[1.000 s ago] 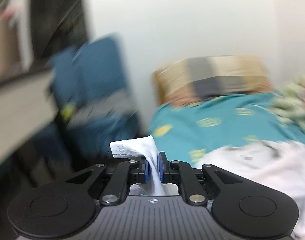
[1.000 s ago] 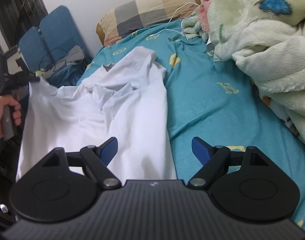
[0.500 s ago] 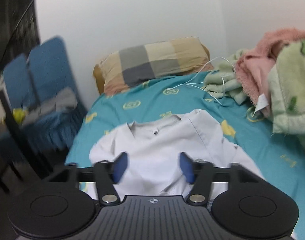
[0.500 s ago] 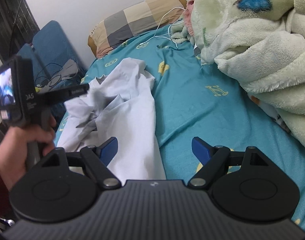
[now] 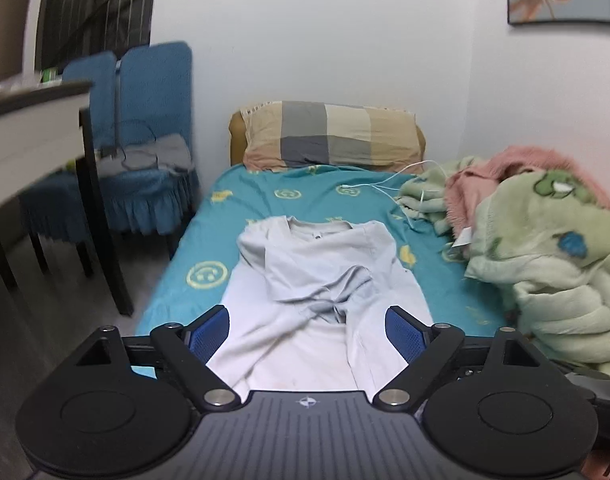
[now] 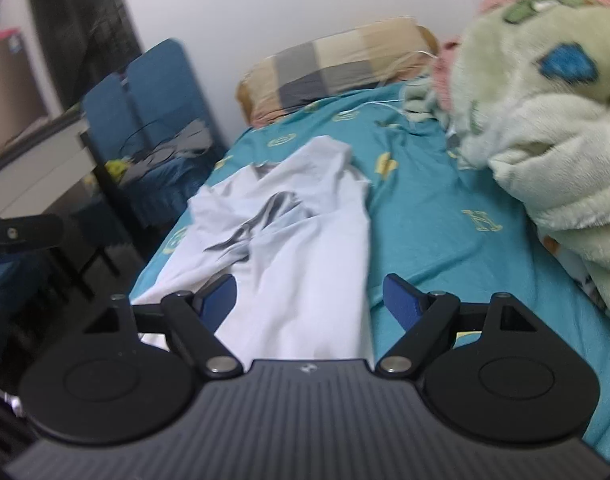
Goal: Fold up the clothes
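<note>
A white T-shirt (image 5: 325, 280) lies on the teal bed sheet (image 5: 305, 196), collar toward the pillow, both sleeves folded in over its wrinkled middle. It also shows in the right wrist view (image 6: 297, 240). My left gripper (image 5: 307, 334) is open and empty, held above the shirt's lower part. My right gripper (image 6: 311, 300) is open and empty, also above the shirt's lower part, near its right edge. A bit of the left gripper's body (image 6: 21, 232) shows at the left edge of the right wrist view.
A checked pillow (image 5: 329, 136) lies at the head of the bed. A heap of green and pink blankets (image 5: 545, 248) fills the bed's right side, with a white cable (image 5: 389, 184) beside it. Blue chairs (image 5: 145, 128) and a table (image 5: 33, 120) stand left of the bed.
My left gripper let go of the shirt's sleeve, opened and pulled back toward the foot of the bed. The sleeve now lies folded over the shirt. My right gripper shifted slightly.
</note>
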### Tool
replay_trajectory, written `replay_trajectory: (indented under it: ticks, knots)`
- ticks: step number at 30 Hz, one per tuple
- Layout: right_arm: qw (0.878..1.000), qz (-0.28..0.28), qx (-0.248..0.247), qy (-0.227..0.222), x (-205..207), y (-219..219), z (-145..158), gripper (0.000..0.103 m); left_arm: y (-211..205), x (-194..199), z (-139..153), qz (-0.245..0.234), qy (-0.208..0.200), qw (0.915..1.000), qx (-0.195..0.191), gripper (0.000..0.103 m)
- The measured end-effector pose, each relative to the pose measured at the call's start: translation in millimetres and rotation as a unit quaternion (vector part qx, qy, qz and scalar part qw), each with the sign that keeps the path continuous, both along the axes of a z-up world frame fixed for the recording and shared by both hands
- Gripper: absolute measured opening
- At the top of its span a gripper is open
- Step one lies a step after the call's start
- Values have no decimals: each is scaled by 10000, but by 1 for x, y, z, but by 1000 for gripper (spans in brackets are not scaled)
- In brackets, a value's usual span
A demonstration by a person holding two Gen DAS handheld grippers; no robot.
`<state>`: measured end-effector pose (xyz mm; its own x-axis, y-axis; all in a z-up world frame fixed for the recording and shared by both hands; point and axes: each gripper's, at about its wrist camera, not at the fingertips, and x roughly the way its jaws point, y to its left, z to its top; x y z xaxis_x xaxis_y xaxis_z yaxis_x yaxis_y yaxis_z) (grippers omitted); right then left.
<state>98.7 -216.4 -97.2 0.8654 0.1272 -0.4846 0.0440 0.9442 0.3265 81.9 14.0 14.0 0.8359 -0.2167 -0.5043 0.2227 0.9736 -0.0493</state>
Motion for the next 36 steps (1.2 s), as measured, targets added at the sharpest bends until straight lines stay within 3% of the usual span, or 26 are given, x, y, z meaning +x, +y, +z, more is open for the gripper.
replay_trajectory:
  ticks: [6,8,11,13,19,26,27,28,29,33,36]
  knots:
    - [9985,528,-43,-119,10,29,25,71,22,-15,12,-2,-571,9980,262,87]
    - [9980,617,-71,-135,25,41,34,64,30,-13,13,-70,-657,9976,223,87]
    - [9971,755,9,-70,57,57,42,63,50,-8,8,14,-665,9977,106,88]
    - [9962,872,27,-7,85,70,41,60,67,1,2,165,-494,9985,-169,88]
    - [9879,1067,-1117,122,158,124,10,60,109,22,-13,345,41,9932,-1109,88]
    - [9670,1046,-2233,650,228,166,-41,57,110,23,-22,241,182,9932,-1122,88]
    - [9650,892,-2373,671,231,165,-44,40,109,22,-23,235,206,9931,-1133,88]
    - [9649,774,-2438,590,233,161,-42,10,109,22,-24,227,243,9928,-1154,88]
    - [9662,682,-2448,438,233,157,-36,5,107,22,-24,213,271,9926,-1167,88]
    - [9699,289,-2415,-130,238,138,-12,5,97,17,-21,115,172,9933,-1134,88]
    - [9772,-100,-2112,-212,261,111,2,5,89,18,-24,69,201,9948,-998,88]
